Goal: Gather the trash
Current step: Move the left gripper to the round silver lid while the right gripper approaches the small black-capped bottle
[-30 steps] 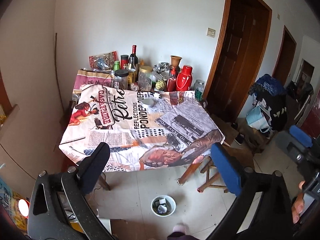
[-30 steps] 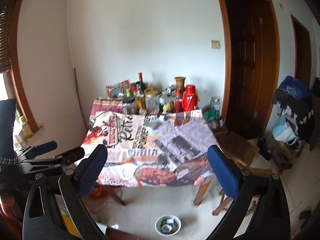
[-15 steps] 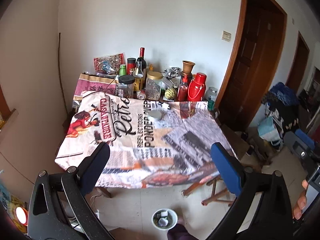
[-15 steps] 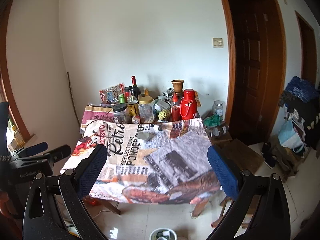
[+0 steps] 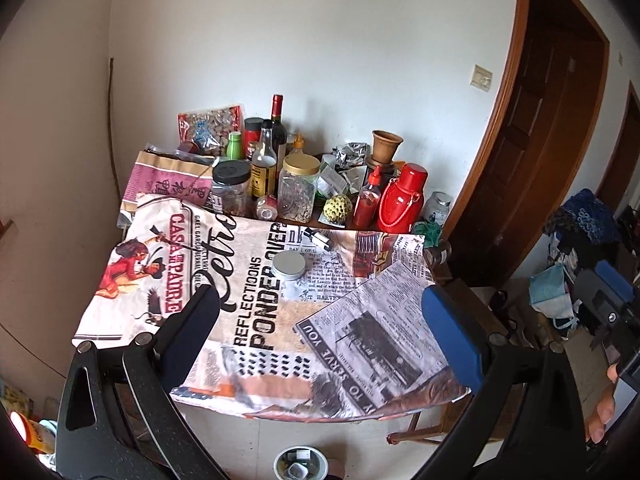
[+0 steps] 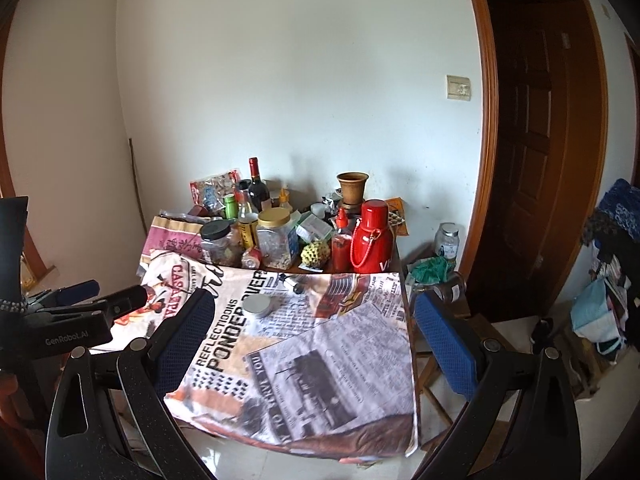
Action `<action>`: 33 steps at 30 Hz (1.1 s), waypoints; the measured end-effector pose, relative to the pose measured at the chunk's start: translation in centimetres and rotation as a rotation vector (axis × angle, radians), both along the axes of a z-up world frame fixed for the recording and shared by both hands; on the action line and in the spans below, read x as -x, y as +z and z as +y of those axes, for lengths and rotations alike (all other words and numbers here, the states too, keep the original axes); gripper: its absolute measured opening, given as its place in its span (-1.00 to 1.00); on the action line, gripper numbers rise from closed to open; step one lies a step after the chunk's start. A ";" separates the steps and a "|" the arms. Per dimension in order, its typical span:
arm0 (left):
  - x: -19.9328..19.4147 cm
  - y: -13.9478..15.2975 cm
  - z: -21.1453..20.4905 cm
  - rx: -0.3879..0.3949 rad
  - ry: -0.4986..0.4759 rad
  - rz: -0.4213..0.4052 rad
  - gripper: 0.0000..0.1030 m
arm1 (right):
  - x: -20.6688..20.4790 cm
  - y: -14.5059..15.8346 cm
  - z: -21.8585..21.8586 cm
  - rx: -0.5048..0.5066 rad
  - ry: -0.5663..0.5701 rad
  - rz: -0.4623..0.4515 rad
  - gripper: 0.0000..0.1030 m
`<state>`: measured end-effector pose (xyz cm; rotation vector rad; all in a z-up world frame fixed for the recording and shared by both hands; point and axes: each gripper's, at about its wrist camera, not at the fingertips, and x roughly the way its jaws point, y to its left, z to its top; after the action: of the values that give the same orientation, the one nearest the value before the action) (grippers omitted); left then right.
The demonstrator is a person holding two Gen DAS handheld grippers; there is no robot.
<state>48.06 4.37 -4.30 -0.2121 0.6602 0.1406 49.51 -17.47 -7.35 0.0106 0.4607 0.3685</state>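
Observation:
A table with a printed newspaper-style cloth (image 5: 280, 332) stands ahead, also in the right wrist view (image 6: 320, 356). On it lie a round silver tin (image 5: 289, 266), seen also from the right (image 6: 258, 305), and a small black-and-white tube (image 5: 318, 238) (image 6: 290, 282). A small white bin (image 5: 301, 463) holding scraps sits on the floor below the table's near edge. My left gripper (image 5: 320, 336) is open and empty, short of the table. My right gripper (image 6: 314, 340) is open and empty too.
Bottles, jars, a red flask (image 5: 400, 200) and snack bags crowd the table's far end by the wall. A wooden stool (image 5: 444, 420) stands at the table's right. A dark door (image 6: 536, 160) and piled bags (image 5: 560, 300) are to the right.
Both grippers have moved forward and closer to the table and tilted up. The floor bin has slid to the bottom edge of the left view and out of the right view.

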 end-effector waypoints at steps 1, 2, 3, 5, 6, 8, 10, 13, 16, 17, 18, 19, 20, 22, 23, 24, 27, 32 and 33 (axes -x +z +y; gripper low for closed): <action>-0.6 -0.3 -0.1 0.002 0.000 0.011 0.97 | -0.8 -0.1 -0.1 0.001 0.000 0.007 0.94; -1.2 -0.6 -0.2 0.003 -0.003 0.024 0.97 | -1.4 -0.3 -0.2 0.000 0.000 0.016 0.94; -1.8 -0.9 -0.4 0.002 -0.006 0.036 0.97 | -2.1 -0.5 -0.2 -0.001 0.000 0.026 0.94; -3.1 -1.4 -0.5 -0.008 -0.006 0.059 0.97 | -3.5 -1.0 -0.3 -0.006 0.001 0.052 0.94; -3.7 -1.7 -0.4 -0.011 -0.005 0.067 0.97 | -4.1 -1.3 -0.2 -0.009 0.002 0.067 0.94; -4.9 -2.3 0.1 -0.004 -0.015 0.079 0.97 | -5.3 -1.9 0.0 -0.012 0.003 0.089 0.93; -6.1 -2.7 0.4 -0.002 -0.027 0.091 0.97 | -6.8 -2.3 0.4 -0.013 -0.014 0.111 0.94; -8.8 -3.9 1.6 -0.001 -0.053 0.125 0.97 | -8.2 -2.7 1.0 -0.030 -0.046 0.132 0.94; -11.9 -5.3 3.0 0.017 -0.090 0.161 0.97 | -9.9 -3.2 1.9 -0.045 -0.090 0.158 0.94; -13.3 -6.1 3.7 0.024 -0.110 0.180 0.97 | -10.6 -3.3 2.2 -0.047 -0.107 0.165 0.94; -14.6 -6.8 4.3 0.026 -0.126 0.201 0.97 | -11.2 -3.5 2.6 -0.047 -0.125 0.175 0.93; -15.8 -7.6 4.8 0.024 -0.138 0.222 0.97 | -11.8 -3.7 3.1 -0.048 -0.139 0.186 0.94; -17.1 -8.6 5.2 0.022 -0.149 0.243 0.97 | -12.5 -4.0 3.4 -0.051 -0.151 0.196 0.94; -19.5 -10.7 6.2 0.020 -0.166 0.290 0.97 | -13.9 -4.6 4.2 -0.046 -0.175 0.216 0.94; -20.2 -11.6 6.5 0.023 -0.172 0.311 0.97 | -14.5 -5.1 4.5 -0.038 -0.186 0.227 0.93; -21.3 -12.8 7.0 0.029 -0.180 0.341 0.97 | -15.1 -5.5 4.9 -0.031 -0.197 0.238 0.93; -24.6 -16.7 8.3 0.068 -0.205 0.428 0.97 | -17.0 -7.0 5.9 -0.014 -0.224 0.274 0.93; -28.4 -21.9 8.9 0.081 -0.218 0.515 0.97 | -19.8 -10.1 7.0 0.015 -0.241 0.342 0.93; -29.0 -22.8 8.9 0.077 -0.219 0.529 0.97 | -20.3 -10.7 7.1 0.023 -0.241 0.354 0.93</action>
<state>77.03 13.24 -27.11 -0.1755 1.2110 -0.0442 69.79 -10.37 -18.08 0.1093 0.8055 0.1226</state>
